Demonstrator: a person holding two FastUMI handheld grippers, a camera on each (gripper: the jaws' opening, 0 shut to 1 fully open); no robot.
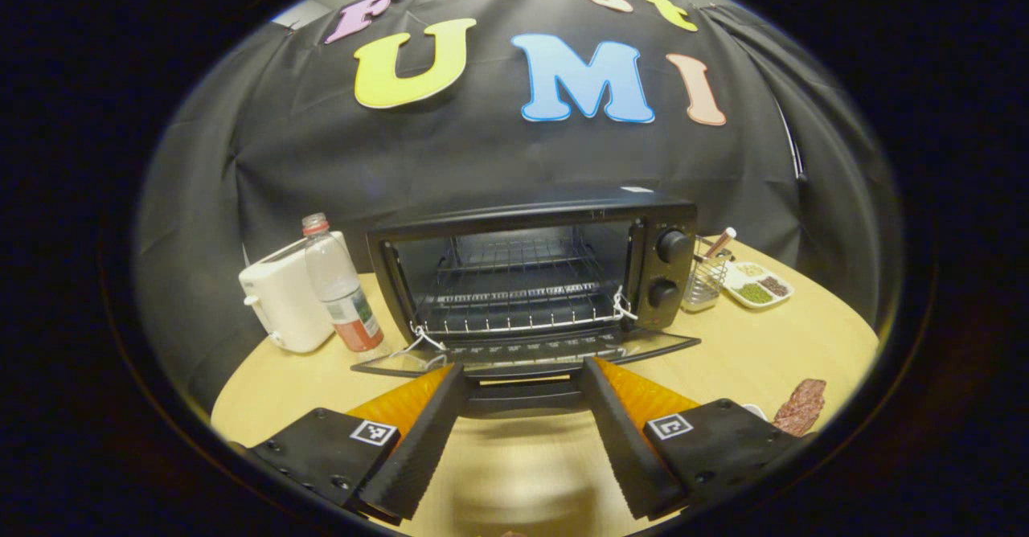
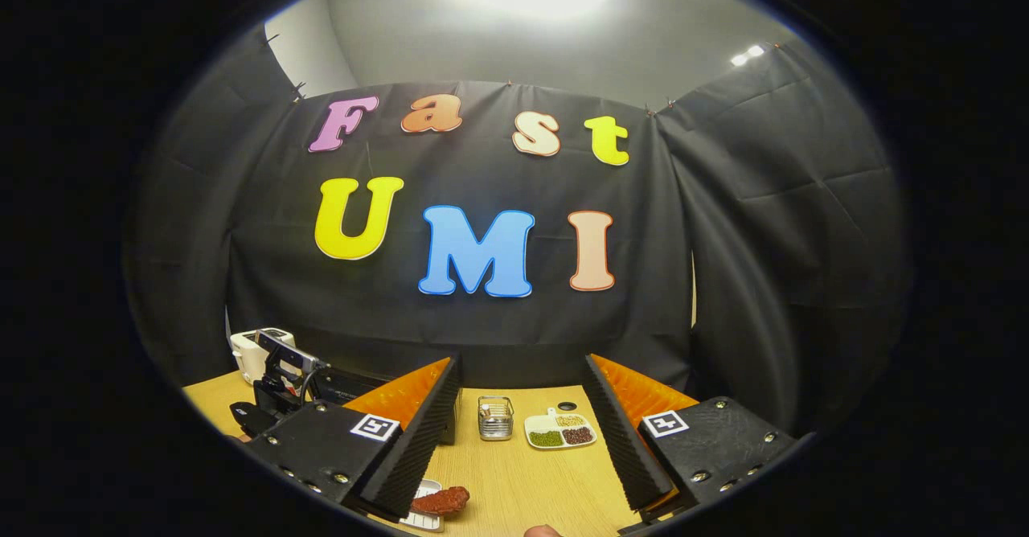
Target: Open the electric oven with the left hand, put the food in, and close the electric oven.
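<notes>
The black electric oven (image 1: 530, 268) stands with its glass door (image 1: 526, 352) folded down flat, showing the wire rack (image 1: 514, 304) inside. My left gripper (image 1: 522, 368) is open just in front of the door, its fingers on either side of the door handle (image 1: 522, 396) without pressing on it. The food, a reddish-brown slab of meat (image 1: 802, 407), lies on a white plate to the right. In the right gripper view the meat (image 2: 440, 501) lies low on its plate (image 2: 424, 514). My right gripper (image 2: 522, 360) is open above it, holding nothing.
A white toaster (image 1: 281, 300) and a plastic bottle (image 1: 342, 296) stand left of the oven. A wire basket (image 1: 706, 276) and a divided dish of grains (image 1: 758, 284) sit to its right. The wooden table (image 1: 756, 352) has a rounded edge.
</notes>
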